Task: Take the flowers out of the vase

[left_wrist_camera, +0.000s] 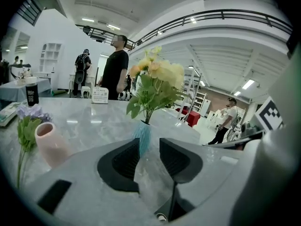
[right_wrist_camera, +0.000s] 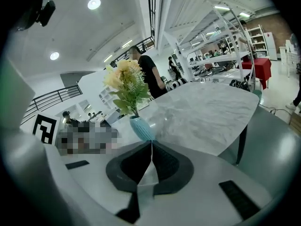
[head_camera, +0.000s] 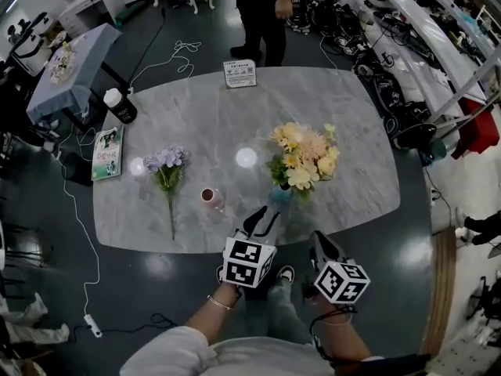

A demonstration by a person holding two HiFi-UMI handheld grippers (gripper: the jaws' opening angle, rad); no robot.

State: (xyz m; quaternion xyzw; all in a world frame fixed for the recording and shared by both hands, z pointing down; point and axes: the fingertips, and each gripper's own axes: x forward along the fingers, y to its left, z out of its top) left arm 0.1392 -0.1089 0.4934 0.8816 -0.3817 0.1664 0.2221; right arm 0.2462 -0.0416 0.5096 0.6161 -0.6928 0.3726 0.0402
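Observation:
A bunch of yellow and peach flowers (head_camera: 304,157) stands upright in a small teal ribbed vase (head_camera: 280,195) near the front edge of the marble table (head_camera: 227,116). My left gripper (head_camera: 262,214) hovers just in front of the vase, open, with nothing between its jaws. In the left gripper view the vase (left_wrist_camera: 142,135) and flowers (left_wrist_camera: 157,76) show just beyond the left gripper (left_wrist_camera: 149,147). My right gripper (head_camera: 319,241) is shut and empty, right of the left one and short of the table. The right gripper view shows the right gripper (right_wrist_camera: 151,147) pointing at the vase (right_wrist_camera: 142,127).
A purple flower bunch (head_camera: 167,163) lies on the table to the left, beside a pink vase (head_camera: 211,199). A black bottle (head_camera: 121,106), a book (head_camera: 107,152) and a small sign (head_camera: 239,74) sit farther off. A person (head_camera: 262,14) stands beyond the table.

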